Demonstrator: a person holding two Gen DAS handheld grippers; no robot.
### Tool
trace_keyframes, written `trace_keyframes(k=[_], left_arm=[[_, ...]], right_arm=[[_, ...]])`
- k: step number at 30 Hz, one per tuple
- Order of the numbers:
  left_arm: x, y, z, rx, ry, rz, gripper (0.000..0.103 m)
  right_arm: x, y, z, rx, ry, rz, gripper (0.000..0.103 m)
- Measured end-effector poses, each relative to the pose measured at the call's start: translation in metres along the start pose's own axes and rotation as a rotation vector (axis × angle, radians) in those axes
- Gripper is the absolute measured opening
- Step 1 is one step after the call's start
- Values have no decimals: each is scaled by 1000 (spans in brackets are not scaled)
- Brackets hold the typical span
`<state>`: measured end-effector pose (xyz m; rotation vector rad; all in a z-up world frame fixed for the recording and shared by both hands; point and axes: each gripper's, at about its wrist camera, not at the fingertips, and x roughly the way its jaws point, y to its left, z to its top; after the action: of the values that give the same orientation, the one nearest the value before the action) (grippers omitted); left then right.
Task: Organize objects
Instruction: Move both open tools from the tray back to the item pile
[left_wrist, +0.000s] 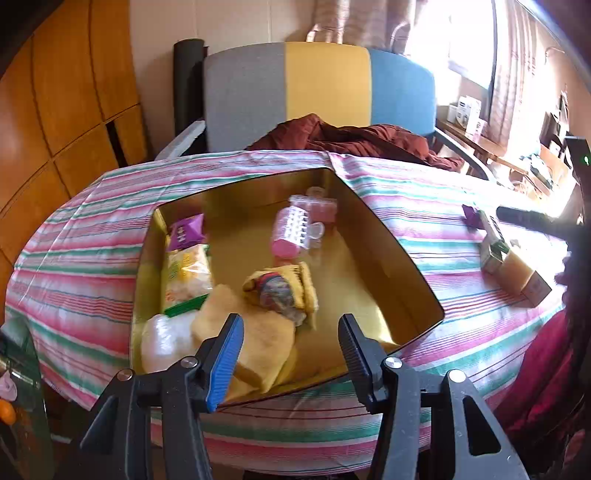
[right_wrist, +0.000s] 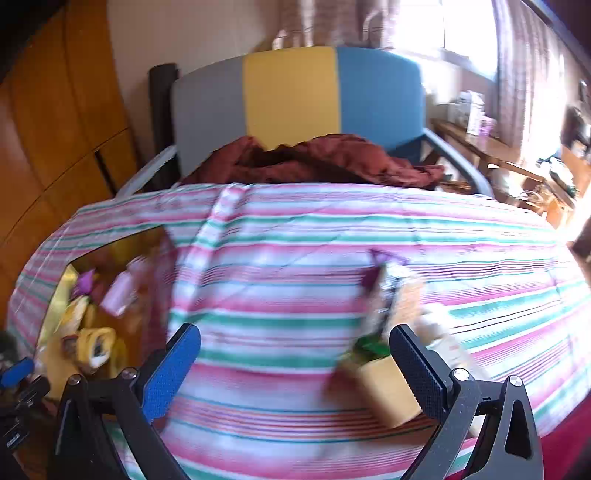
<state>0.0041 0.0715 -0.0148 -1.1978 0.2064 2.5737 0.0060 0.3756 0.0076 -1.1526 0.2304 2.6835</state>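
A gold-lined open box (left_wrist: 388, 266) sits on the striped tablecloth (left_wrist: 81, 258). Inside lie a purple packet (left_wrist: 184, 230), a yellow snack bag (left_wrist: 186, 275), a white pack (left_wrist: 166, 339), a folded yellow cloth (left_wrist: 251, 339), a pink roller case (left_wrist: 291, 230) and a dark wrapped bundle (left_wrist: 280, 291). My left gripper (left_wrist: 291, 321) hangs open over the box's near edge, holding nothing. In the blurred right wrist view, my right gripper (right_wrist: 295, 332) is open above the cloth. A tan box (right_wrist: 384, 387) lies just inside its right finger (right_wrist: 417, 365), beside a purple packet (right_wrist: 384, 260).
A grey, yellow and blue chair (left_wrist: 325, 88) with a dark red garment (left_wrist: 354, 138) stands behind the table. Wooden cabinets (left_wrist: 55, 110) fill the left. The tan box (left_wrist: 521, 273) and a small carton (left_wrist: 493, 243) lie right of the gold box. A cluttered shelf (left_wrist: 480, 140) sits by the window.
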Motion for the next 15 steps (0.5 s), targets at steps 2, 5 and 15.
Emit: trace_keyframes(k=[2,5,15], left_arm=[[2,-6,1,14,3,-9,54],[3,-15,3,34,6,-28,54],[16,-58,12,118,52,-135,54]], right_arm=[[0,-25,8,25,-11,-45,103],[2,-64,17,76,-22,-109,103],[10,-166,3,480,-30,-111,103]])
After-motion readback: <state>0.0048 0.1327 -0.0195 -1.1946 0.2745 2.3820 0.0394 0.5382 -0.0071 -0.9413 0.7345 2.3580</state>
